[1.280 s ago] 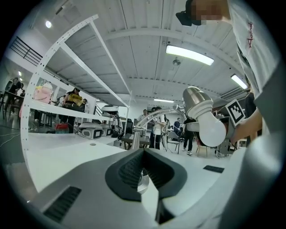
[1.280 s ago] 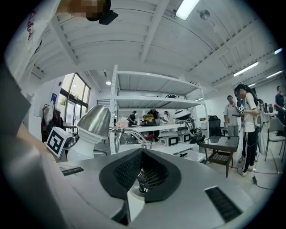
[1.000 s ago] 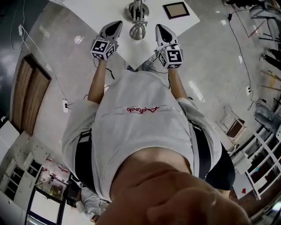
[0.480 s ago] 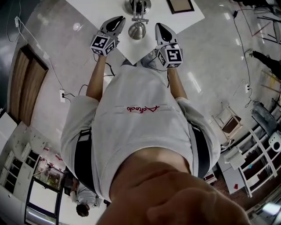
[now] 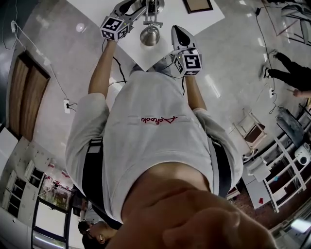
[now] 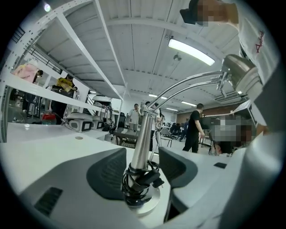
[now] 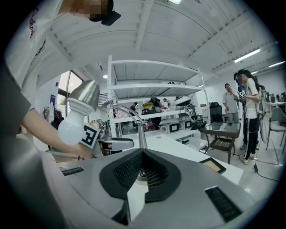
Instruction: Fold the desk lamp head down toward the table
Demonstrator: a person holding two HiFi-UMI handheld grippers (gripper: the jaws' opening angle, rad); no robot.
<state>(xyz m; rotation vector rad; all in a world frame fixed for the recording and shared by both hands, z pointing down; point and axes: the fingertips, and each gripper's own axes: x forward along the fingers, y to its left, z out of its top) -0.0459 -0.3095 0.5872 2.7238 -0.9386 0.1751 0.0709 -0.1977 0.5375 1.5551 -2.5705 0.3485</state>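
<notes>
The silver desk lamp stands on the white table [image 5: 214, 17]. Its shade [image 5: 149, 35] hangs on a curved arm, toward me. In the left gripper view the upright stem [image 6: 142, 134] rises from a round base [image 6: 149, 203] wrapped in black cable, and the shade [image 6: 239, 74] is high at right. My left gripper [image 6: 142, 156] is open; its jaws have just been opening, with the stem between them, untouched. In the head view the left gripper [image 5: 127, 9] reaches beside the stem. My right gripper [image 7: 142, 153] is shut and empty, right of the shade [image 7: 85, 96] and its white bulb [image 7: 71, 129].
A dark-framed square [image 5: 197, 5] lies flat on the table right of the lamp; the right gripper view shows this square [image 7: 213, 164] too. The table corner points toward my body. Shelving, benches and several people stand farther off in the room.
In the head view my left gripper has moved away from me, from beside the shade to the lamp's stem. The right gripper has stayed where it was.
</notes>
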